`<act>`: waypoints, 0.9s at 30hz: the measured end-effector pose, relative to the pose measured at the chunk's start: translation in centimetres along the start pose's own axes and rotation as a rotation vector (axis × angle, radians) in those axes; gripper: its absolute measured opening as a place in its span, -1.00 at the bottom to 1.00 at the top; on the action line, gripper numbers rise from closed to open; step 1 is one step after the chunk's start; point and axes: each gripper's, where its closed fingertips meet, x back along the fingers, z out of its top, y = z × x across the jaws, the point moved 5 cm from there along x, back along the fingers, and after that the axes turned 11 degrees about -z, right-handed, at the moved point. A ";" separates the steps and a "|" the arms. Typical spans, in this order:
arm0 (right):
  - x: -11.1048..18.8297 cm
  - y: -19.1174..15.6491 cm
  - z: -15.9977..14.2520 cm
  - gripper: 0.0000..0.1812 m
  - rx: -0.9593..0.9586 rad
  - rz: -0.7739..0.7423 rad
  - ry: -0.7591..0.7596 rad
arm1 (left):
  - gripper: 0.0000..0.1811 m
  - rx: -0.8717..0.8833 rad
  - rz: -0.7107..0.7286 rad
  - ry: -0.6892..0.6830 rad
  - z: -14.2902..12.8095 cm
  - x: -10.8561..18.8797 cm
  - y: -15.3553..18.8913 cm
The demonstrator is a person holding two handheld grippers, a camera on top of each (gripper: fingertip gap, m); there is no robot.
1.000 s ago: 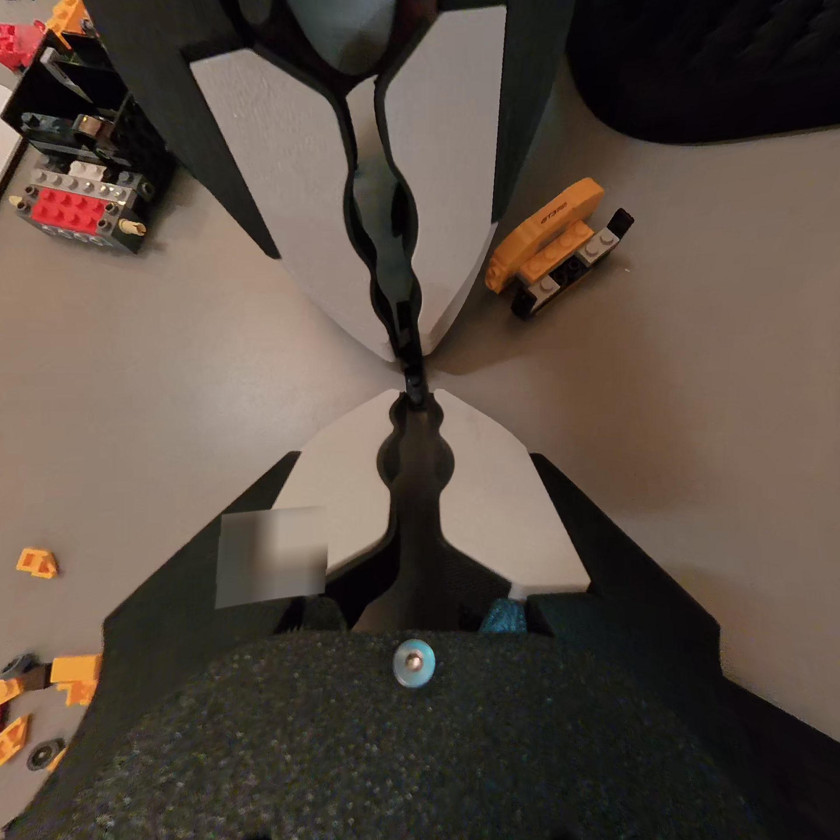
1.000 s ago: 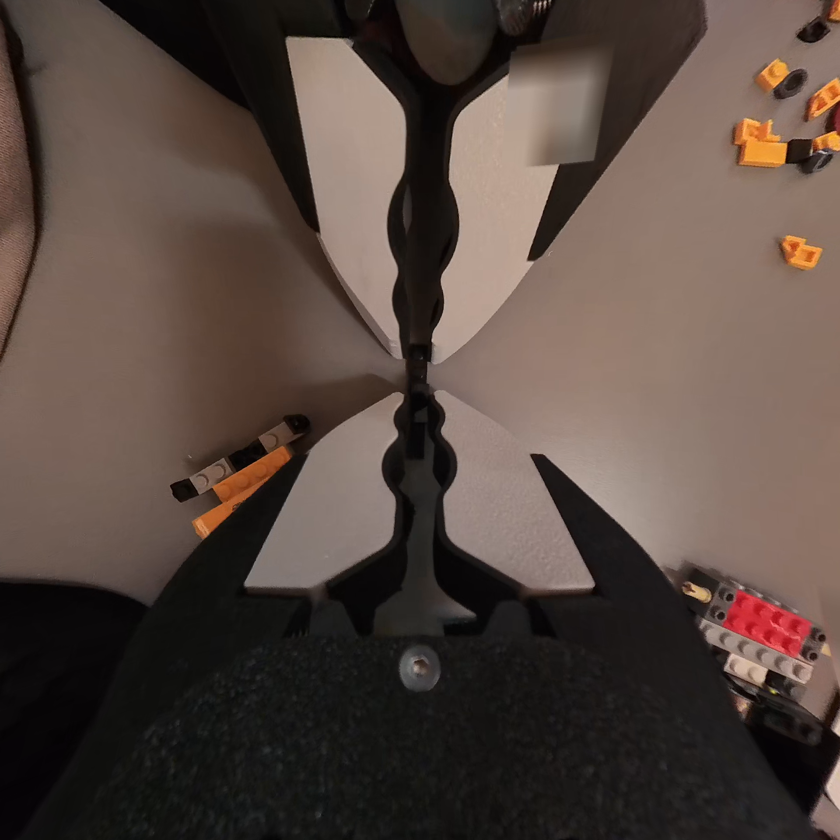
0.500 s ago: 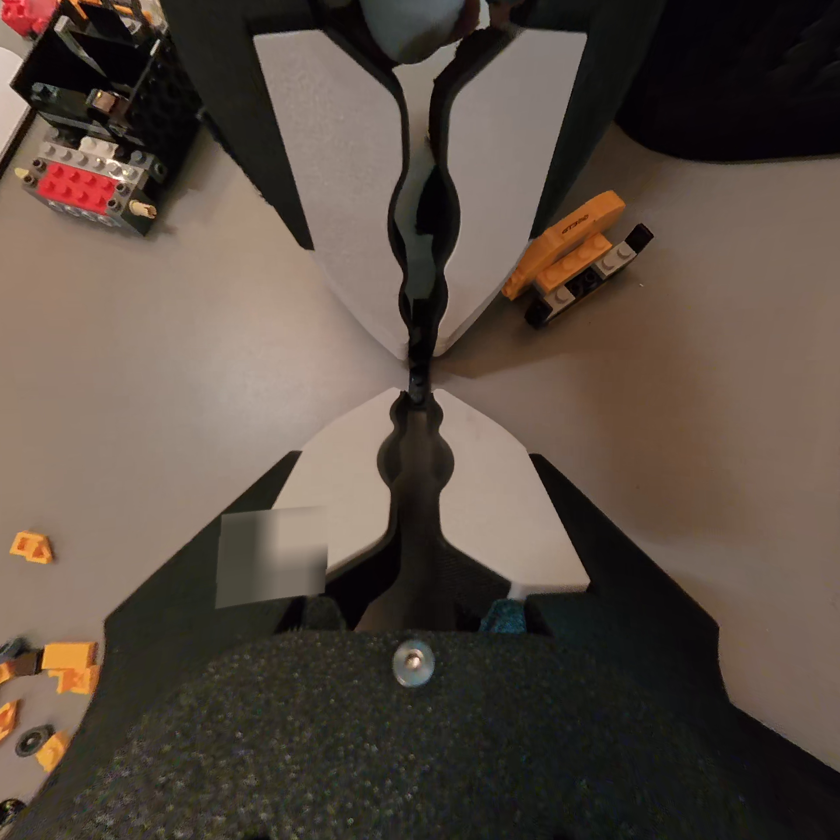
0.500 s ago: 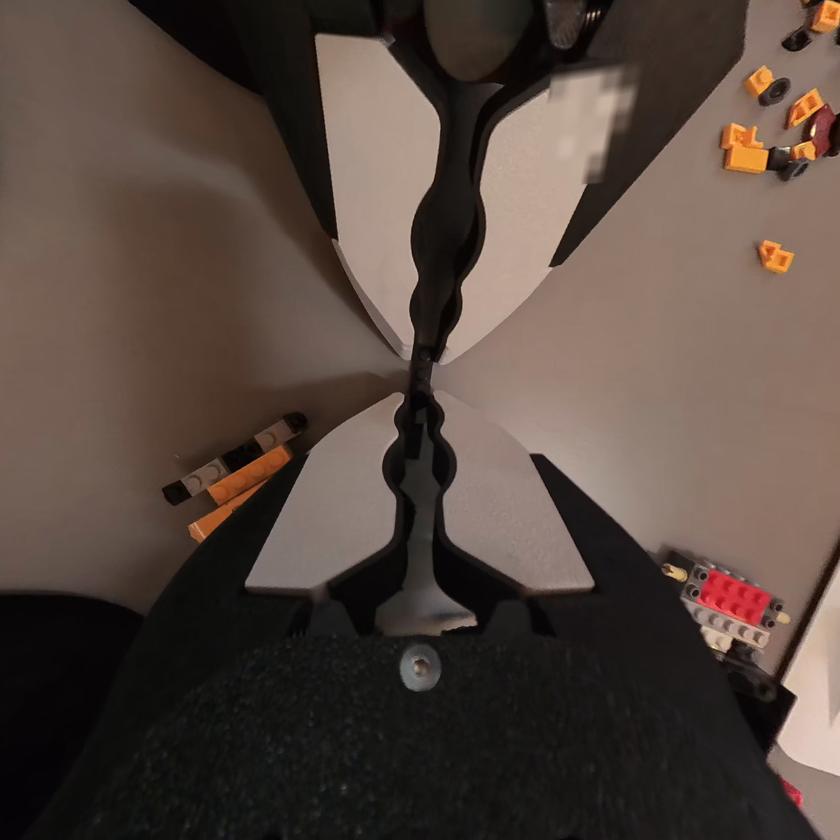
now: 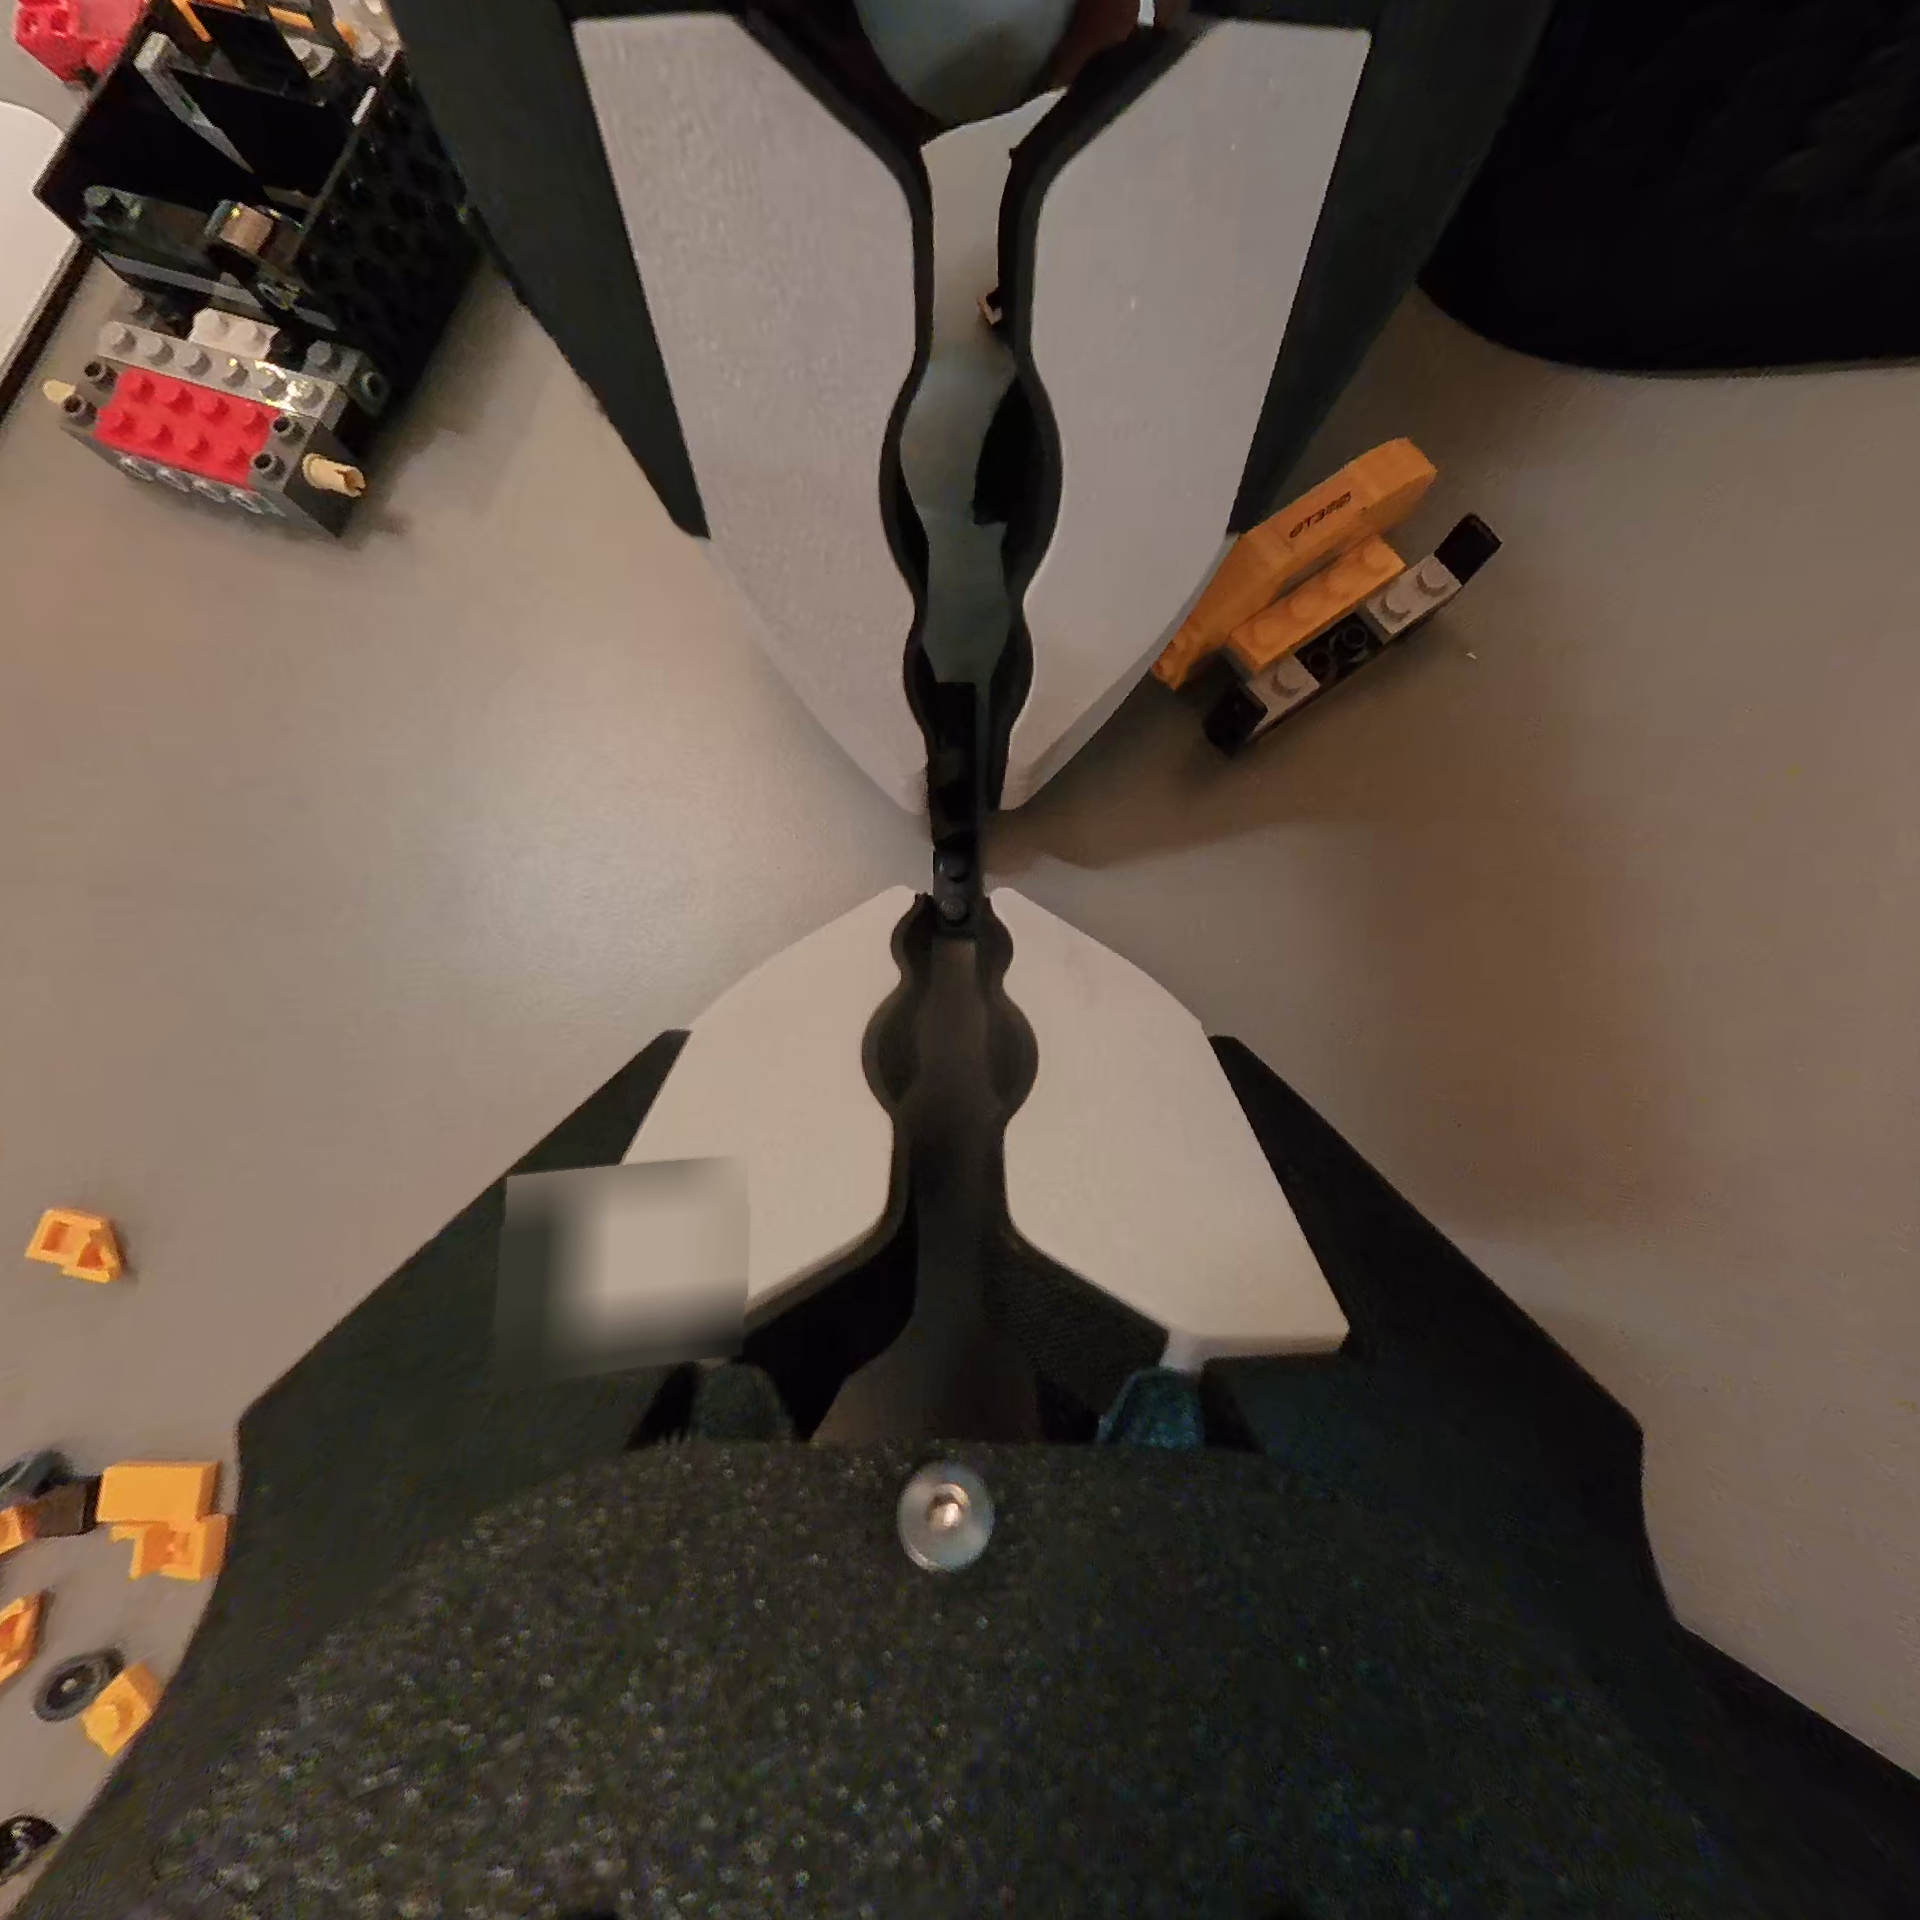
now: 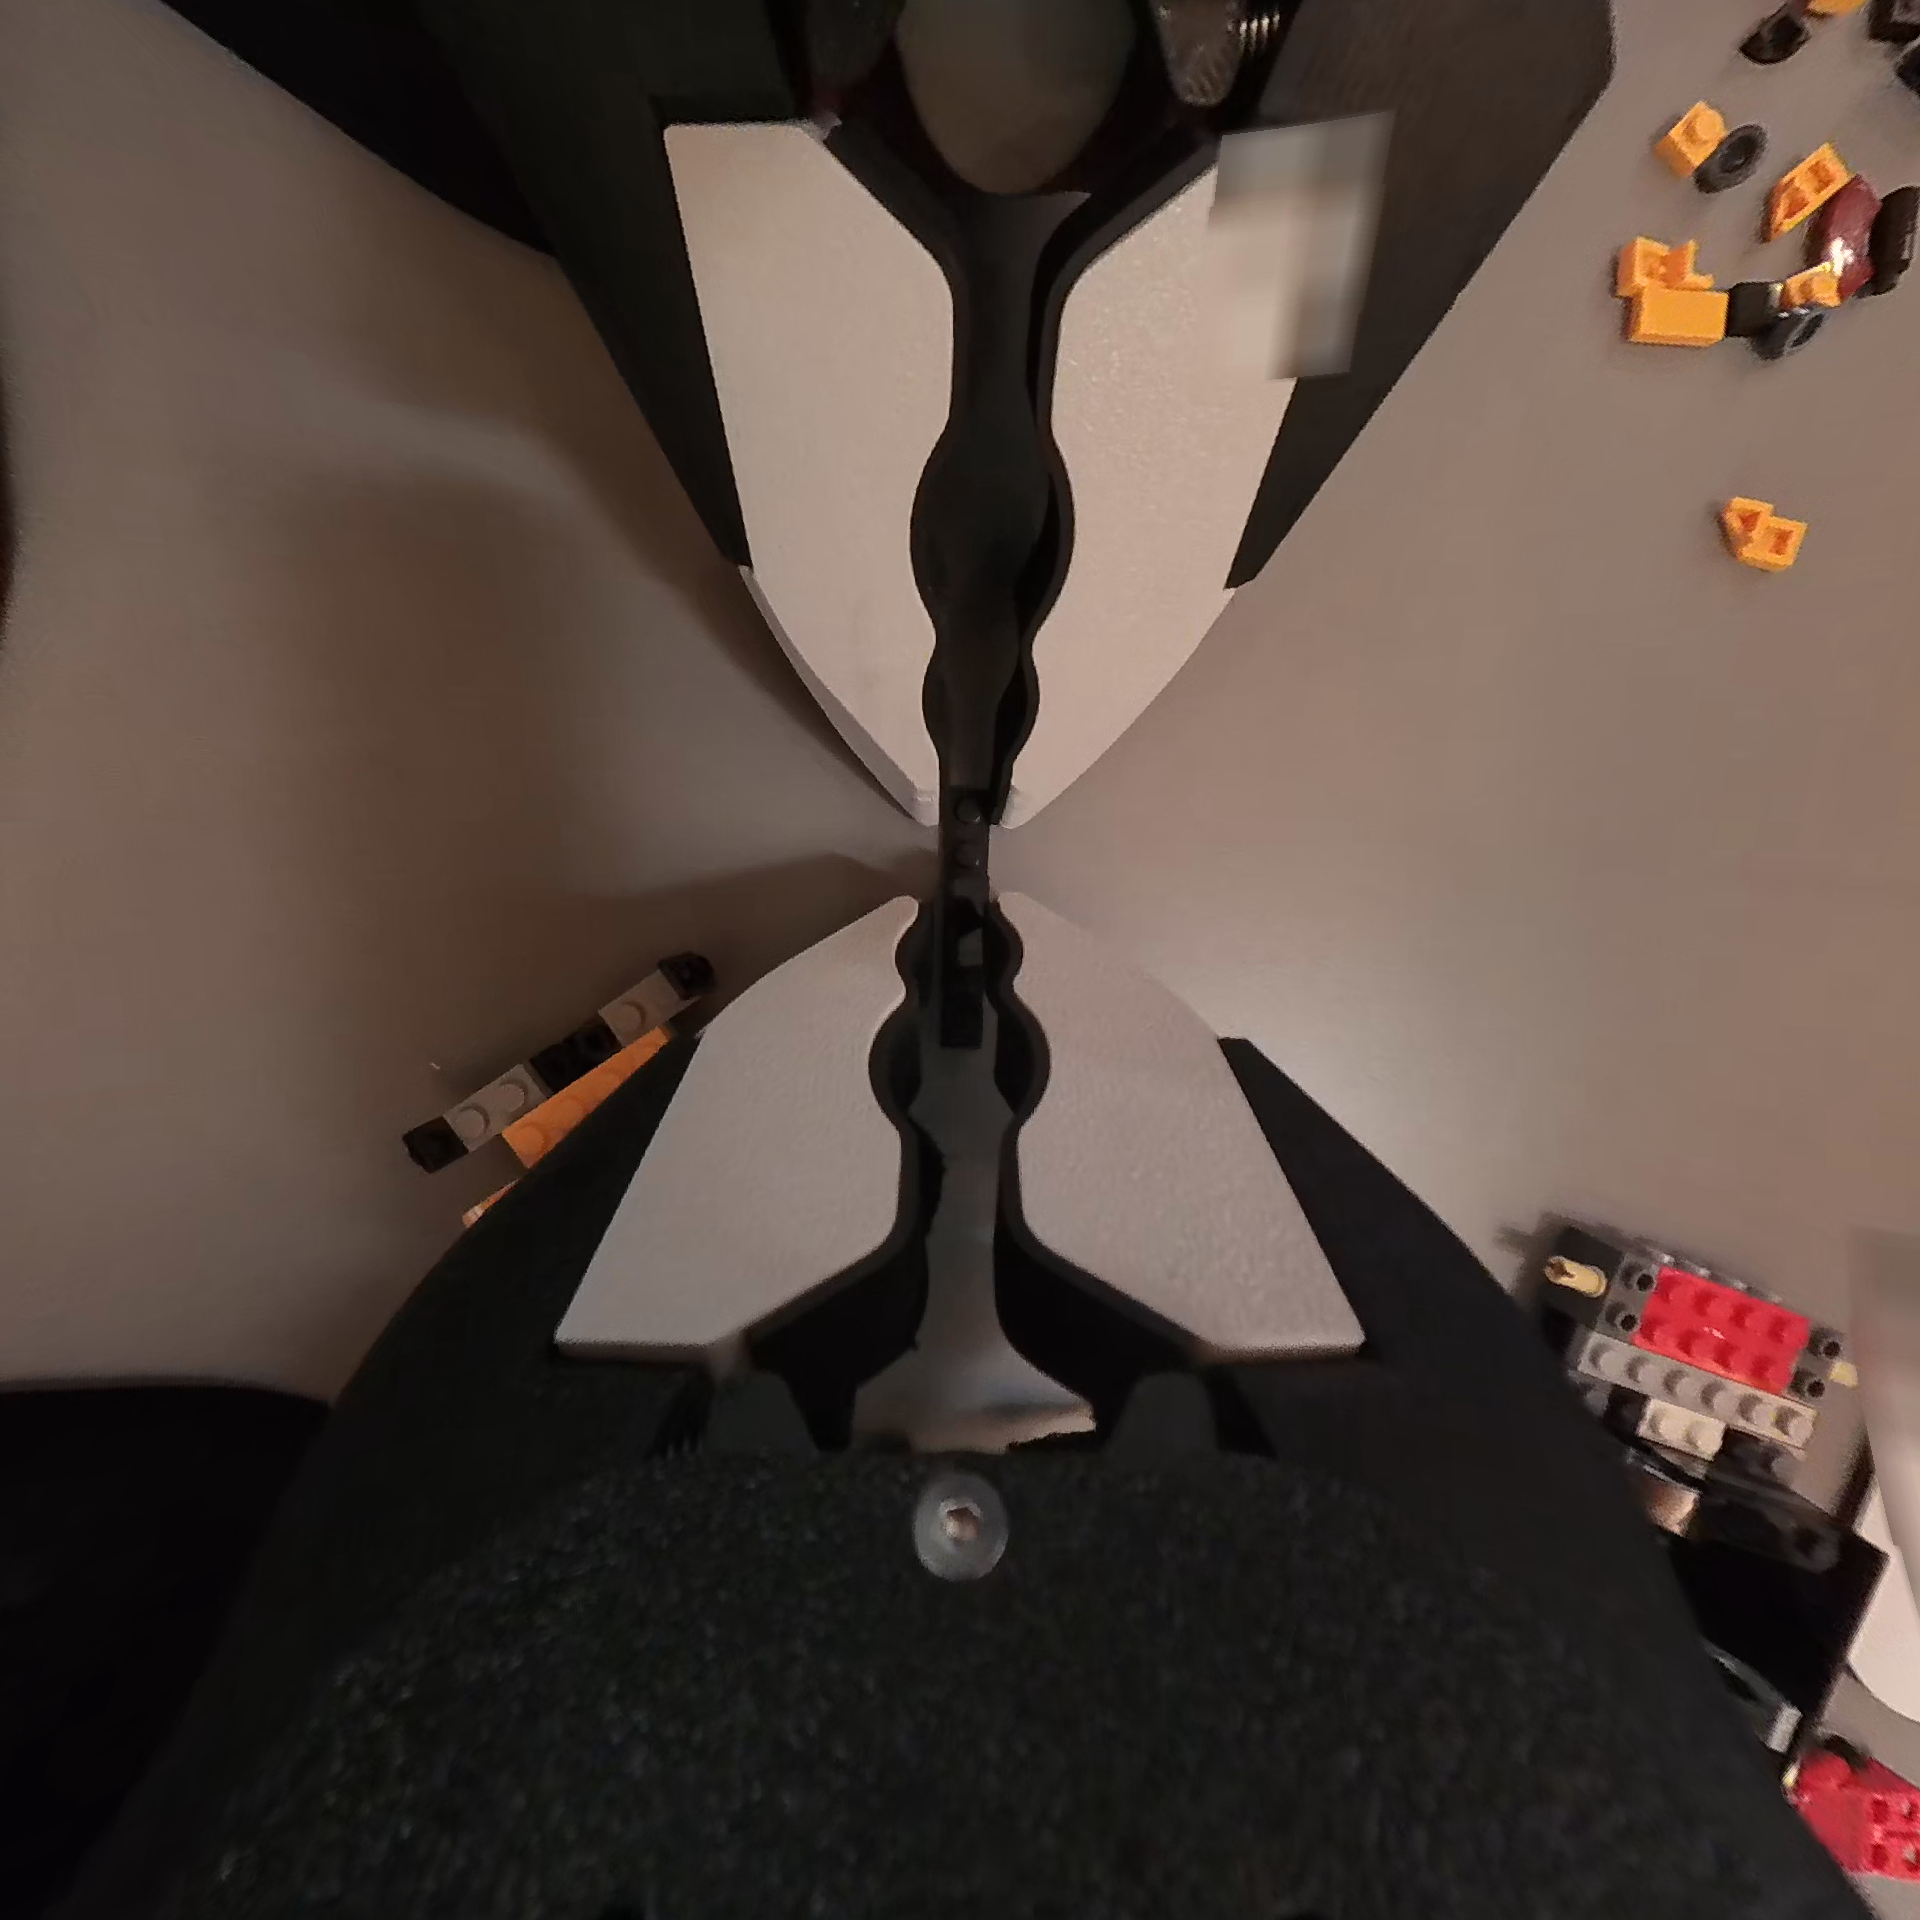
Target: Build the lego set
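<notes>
My left gripper [image 5: 956, 906] and right gripper [image 6: 962, 914] meet tip to tip above the grey table [image 5: 416, 831]. Both are shut on a thin black lego piece [image 5: 954, 862] that bridges the two sets of tips. In the right wrist view the black piece [image 6: 961, 868] runs back between my right fingers. The right gripper [image 5: 961, 800] comes in from the top of the left wrist view. The left gripper [image 6: 966, 812] comes in from the top of the right wrist view. How the piece is made up is hidden by the fingers.
An orange, grey and black sub-assembly [image 5: 1320, 592] lies on the table, also in the right wrist view [image 6: 561, 1091]. A red, grey and black chassis [image 5: 197, 426] stands by a black box [image 5: 239, 187]. Loose orange pieces [image 5: 73, 1242] [image 6: 1673, 301] lie scattered. A dark soft object [image 5: 1714, 156] fills the far corner. My two grippers' fingertips are within a few centimetres of each other. The dark soft object [image 5: 1714, 156] sits 15 cm or so from the ends of my right fingers. My right wrist view [image 6: 114, 1595] looks at it from another angle.
Both grippers stay shut on the black piece. The right gripper has swung into a straighter line with the left, and the pair has drifted slightly over the table.
</notes>
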 end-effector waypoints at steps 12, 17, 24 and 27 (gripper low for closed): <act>0.0 0.0 -0.2 -0.96 0.004 -0.019 -0.017 | -0.91 0.010 0.001 0.000 0.0 0.0 0.0; 0.0 -0.1 -0.1 -0.96 -0.014 -0.053 -0.048 | -0.92 0.028 0.009 0.003 0.1 0.0 -0.1; -0.1 0.0 -0.1 -0.95 -0.082 -0.054 -0.075 | -0.92 0.038 0.017 0.004 0.1 -0.1 -0.1; -0.1 0.0 -0.1 -0.95 -0.103 -0.055 -0.089 | -0.92 0.041 0.018 0.006 0.1 -0.1 -0.1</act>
